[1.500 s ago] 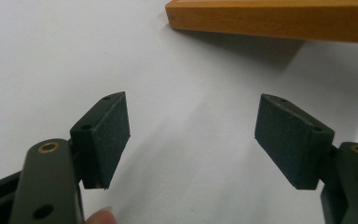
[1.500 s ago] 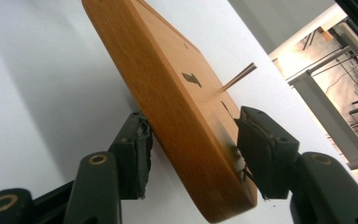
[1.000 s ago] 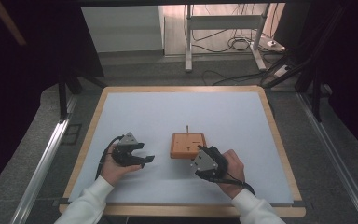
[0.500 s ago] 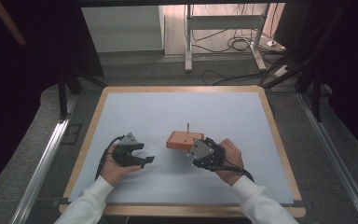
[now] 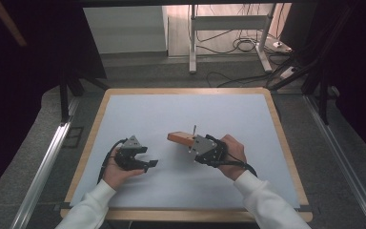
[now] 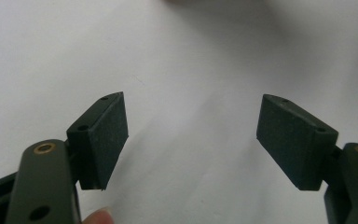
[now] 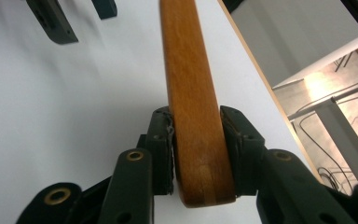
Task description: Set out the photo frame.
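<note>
Lifted off the bench (image 5: pixel 124 109) since a second ago, the wooden block (image 5: pixel 180 139) with its thin metal pin now tilts above the white surface, pinched edgewise by the right tongs (image 7: pixel 196 154), whose jaws have just been closing on it. Left tongs (image 6: pixel 191 135) gape wide, holding nothing.

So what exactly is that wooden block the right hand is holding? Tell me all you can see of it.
The wooden block is a flat, orange-brown slab with rounded edges and a glossy, varnished look. A thin metal pin stands out of one broad face. The right gripper clamps one end, its pads pressing both broad faces, having just closed on it. In the high view the block is tilted and points toward the left gripper, over the white table; nothing else touches it.
</note>
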Demonstrator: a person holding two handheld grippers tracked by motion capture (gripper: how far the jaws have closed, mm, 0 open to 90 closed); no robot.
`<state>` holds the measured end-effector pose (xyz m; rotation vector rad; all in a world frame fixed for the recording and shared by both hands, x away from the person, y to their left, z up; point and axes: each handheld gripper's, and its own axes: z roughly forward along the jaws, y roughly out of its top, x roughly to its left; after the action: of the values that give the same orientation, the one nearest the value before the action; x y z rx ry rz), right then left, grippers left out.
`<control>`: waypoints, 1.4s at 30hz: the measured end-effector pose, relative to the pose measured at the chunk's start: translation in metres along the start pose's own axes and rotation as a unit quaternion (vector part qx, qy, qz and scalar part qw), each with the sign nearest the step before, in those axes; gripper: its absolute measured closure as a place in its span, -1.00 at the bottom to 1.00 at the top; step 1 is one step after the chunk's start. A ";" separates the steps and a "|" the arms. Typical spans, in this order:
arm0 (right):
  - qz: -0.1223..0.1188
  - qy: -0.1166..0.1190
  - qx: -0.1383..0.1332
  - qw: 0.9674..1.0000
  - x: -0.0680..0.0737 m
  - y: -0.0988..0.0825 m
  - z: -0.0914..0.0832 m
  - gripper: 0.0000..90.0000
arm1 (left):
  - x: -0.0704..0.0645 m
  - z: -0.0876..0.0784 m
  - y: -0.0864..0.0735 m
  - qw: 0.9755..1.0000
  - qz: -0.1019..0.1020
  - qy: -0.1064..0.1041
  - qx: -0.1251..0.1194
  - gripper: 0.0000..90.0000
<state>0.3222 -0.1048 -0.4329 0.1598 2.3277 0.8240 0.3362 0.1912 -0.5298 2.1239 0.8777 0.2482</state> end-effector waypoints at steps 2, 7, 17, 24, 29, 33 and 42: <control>-0.001 0.004 -0.002 1.000 -0.003 0.002 -0.001 0.52 | 0.000 0.000 0.000 1.000 0.000 0.000 -0.001 -0.46; 0.018 0.015 -0.016 1.000 -0.009 0.007 -0.003 0.54 | 0.000 -0.001 0.000 1.000 -0.001 0.001 -0.005 -0.46; 0.044 0.065 -0.055 0.995 -0.007 0.017 -0.020 0.54 | 0.000 -0.002 0.000 1.000 -0.003 0.003 -0.008 -0.46; 0.056 0.110 -0.073 0.990 -0.003 0.018 -0.031 0.53 | 0.000 -0.002 0.000 1.000 0.001 0.002 -0.006 -0.46; 0.071 0.093 -0.072 0.990 -0.013 0.012 -0.028 0.51 | -0.001 -0.001 0.000 1.000 -0.002 0.001 -0.007 -0.46; 0.084 0.081 -0.063 0.991 -0.024 0.006 -0.023 0.50 | -0.002 0.000 0.001 1.000 0.001 0.000 -0.005 -0.47; 0.121 0.067 -0.043 0.989 -0.046 -0.005 -0.008 0.31 | -0.003 -0.001 0.001 1.000 0.003 -0.002 -0.004 -0.48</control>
<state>0.3537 -0.1279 -0.4059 0.3660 2.4236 1.0816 0.3343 0.1893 -0.5286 2.1190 0.8654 0.2497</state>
